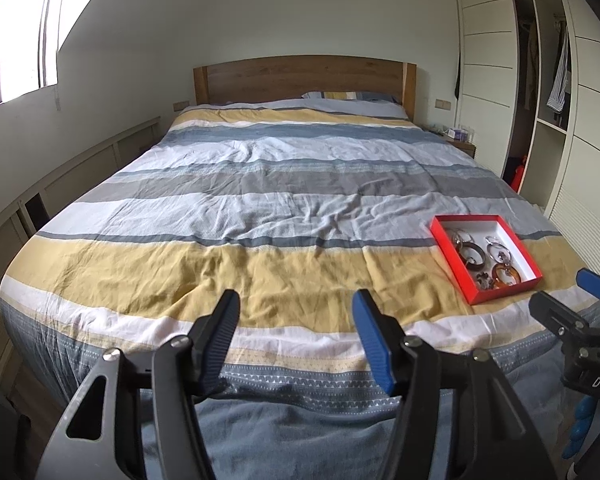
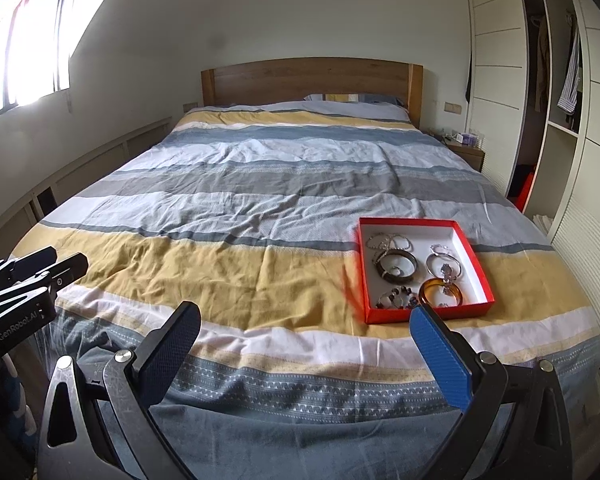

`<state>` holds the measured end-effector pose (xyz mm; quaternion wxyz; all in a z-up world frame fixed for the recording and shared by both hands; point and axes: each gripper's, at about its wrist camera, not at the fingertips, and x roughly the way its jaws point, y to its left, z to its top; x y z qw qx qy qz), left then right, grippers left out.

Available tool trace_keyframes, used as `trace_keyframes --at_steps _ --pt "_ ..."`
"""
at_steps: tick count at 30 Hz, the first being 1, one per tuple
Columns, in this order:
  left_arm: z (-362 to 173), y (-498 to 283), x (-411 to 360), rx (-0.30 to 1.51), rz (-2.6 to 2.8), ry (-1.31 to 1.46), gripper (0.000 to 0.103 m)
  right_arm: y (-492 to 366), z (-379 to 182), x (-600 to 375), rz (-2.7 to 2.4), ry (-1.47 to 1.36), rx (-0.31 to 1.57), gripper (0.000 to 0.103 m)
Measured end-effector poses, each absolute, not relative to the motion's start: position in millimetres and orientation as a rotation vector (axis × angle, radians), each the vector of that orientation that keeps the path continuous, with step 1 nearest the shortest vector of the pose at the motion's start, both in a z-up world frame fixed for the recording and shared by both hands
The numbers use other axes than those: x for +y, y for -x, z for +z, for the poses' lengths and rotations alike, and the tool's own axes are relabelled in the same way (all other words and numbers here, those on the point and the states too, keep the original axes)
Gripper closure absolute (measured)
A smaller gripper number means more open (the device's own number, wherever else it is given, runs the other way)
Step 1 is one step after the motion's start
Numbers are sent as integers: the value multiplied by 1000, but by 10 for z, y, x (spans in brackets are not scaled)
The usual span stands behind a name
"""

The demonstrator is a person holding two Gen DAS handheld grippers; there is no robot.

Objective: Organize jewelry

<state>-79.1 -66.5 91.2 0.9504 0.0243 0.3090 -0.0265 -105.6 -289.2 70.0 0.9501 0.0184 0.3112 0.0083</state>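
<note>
While both grippers, left gripper (image 1: 296, 308) and right gripper (image 2: 304, 320), hang spread and empty, the red box (image 2: 424, 314) on the bed (image 2: 220, 264) shows its amber bangle (image 2: 440, 292) clearly only from the right wrist.

- Bed (image 2: 300, 200), striped cover: 1
- Wooden headboard (image 2: 312, 80): 1
- Pillow (image 2: 354, 98), at the headboard: 1 visible
- Red box (image 2: 428, 314), white inside, lying on the cover: 1
- Dark brown bangle (image 2: 396, 274), in the box: 1
- Amber bangle (image 2: 432, 294), in the box: 1
- Thin silver bangles (image 2: 444, 260), in the box: several overlapping; exact count cannot be told
- Silver chains (image 2: 388, 242), tangled at the box's far end: count cannot be told
- Beaded piece (image 2: 396, 298), near front wall of box: 1, perhaps more
- Hand-held grippers: 2, namely left gripper (image 1: 296, 320) and right gripper (image 2: 306, 334)
- Fingers per gripper: 2, one black pad and one blue
- Window (image 2: 32, 52): 1
- Bedside table (image 2: 466, 152): 1
- Wardrobe (image 2: 540, 100), one bay open: 1
</note>
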Motion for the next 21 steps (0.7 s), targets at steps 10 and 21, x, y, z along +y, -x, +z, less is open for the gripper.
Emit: trace_keyframes --at_steps 10,21 --pt "852 828 -686 640 -65 -53 45 1097 629 -2988 -12 -62 649 1" --pt "816 843 -678 648 -82 -53 45 1101 627 -2990 -8 -67 650 1"
